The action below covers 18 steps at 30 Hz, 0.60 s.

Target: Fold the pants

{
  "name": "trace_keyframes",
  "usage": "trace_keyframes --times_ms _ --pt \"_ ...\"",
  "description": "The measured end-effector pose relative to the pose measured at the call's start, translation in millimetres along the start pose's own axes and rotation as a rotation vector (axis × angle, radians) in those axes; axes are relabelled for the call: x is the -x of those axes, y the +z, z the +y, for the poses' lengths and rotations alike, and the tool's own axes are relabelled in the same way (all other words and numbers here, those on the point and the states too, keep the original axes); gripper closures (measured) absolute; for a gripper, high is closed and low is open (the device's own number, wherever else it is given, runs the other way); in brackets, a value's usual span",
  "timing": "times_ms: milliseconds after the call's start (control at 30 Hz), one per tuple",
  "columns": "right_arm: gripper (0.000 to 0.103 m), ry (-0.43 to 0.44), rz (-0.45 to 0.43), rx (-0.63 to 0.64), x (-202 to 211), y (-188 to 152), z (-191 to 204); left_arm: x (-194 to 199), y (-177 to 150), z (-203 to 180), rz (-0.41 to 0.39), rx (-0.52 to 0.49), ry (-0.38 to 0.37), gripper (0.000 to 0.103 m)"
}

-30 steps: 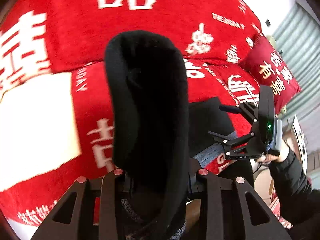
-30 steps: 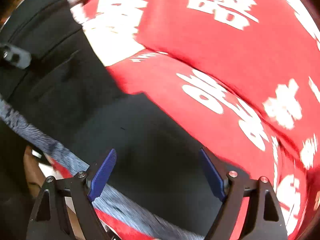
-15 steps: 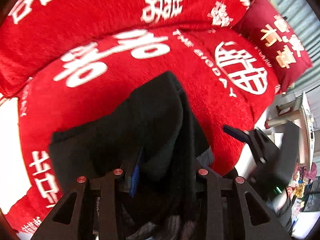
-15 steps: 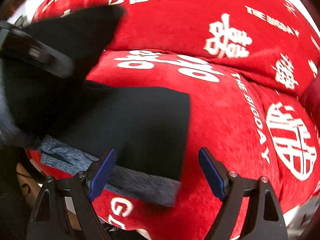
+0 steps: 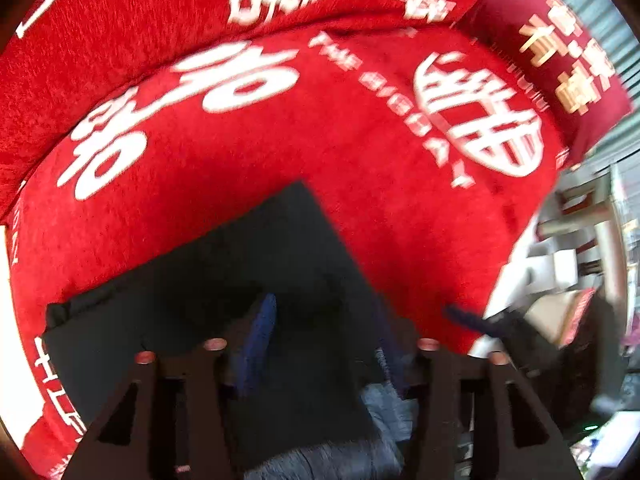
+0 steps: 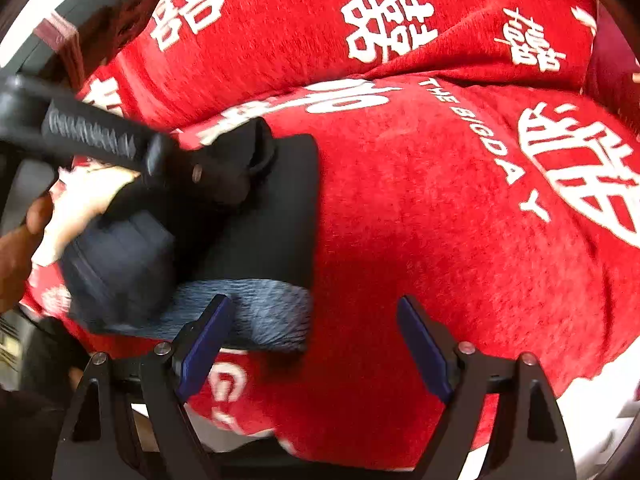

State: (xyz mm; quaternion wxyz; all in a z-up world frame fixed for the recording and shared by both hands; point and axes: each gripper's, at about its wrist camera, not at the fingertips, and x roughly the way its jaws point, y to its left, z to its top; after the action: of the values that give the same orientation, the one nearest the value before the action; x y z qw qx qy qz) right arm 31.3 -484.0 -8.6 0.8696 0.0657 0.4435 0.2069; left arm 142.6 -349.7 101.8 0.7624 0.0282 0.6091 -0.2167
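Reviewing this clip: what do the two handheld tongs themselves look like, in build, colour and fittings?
Both are matte black, angular frames with triangular cut-outs and small round copper-coloured screw heads. The right tongs carry flat blue pads on the inner faces of their fingers. The left tongs have the same blue pads; from the right wrist view their body shows a ribbed black section. No cables are clearly visible.

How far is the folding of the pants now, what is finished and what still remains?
Mostly done: the black pants lie doubled on the red sofa cover, grey waistband at the near edge. In hand: the left gripper has just been opening over the fold, cloth between its blue pads. The right gripper hangs open, empty. Left: perhaps smoothing or another fold.
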Motion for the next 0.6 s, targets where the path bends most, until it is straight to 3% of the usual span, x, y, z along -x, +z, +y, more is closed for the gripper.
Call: trace_keyframes --times_ms 33,100,200,333,467,600 --pt "0.016 0.048 -0.015 0.005 5.9 -2.6 5.5 12.2 0.1 -0.1 -0.035 -0.004 -0.003 0.026" --pt "0.016 0.095 -0.022 0.028 7.3 -4.7 13.5 38.1 -5.2 3.7 -0.108 -0.022 0.004 0.023" --pt "0.016 0.102 -0.003 0.063 5.7 -7.9 21.2 59.5 -21.2 29.3 -0.145 0.005 0.023 0.023" --pt "0.015 0.148 -0.031 -0.02 16.6 -8.3 6.0 59.4 -58.3 85.4 -0.137 0.091 0.121 0.023" --pt "0.014 0.243 -0.043 -0.122 18.1 -2.1 -0.7 42.1 -98.8 138.1 -0.105 0.23 0.128 0.023" --pt "0.014 0.226 0.035 -0.053 -8.3 13.5 30.1 30.5 -122.6 162.3 -0.098 0.313 0.13 0.023"
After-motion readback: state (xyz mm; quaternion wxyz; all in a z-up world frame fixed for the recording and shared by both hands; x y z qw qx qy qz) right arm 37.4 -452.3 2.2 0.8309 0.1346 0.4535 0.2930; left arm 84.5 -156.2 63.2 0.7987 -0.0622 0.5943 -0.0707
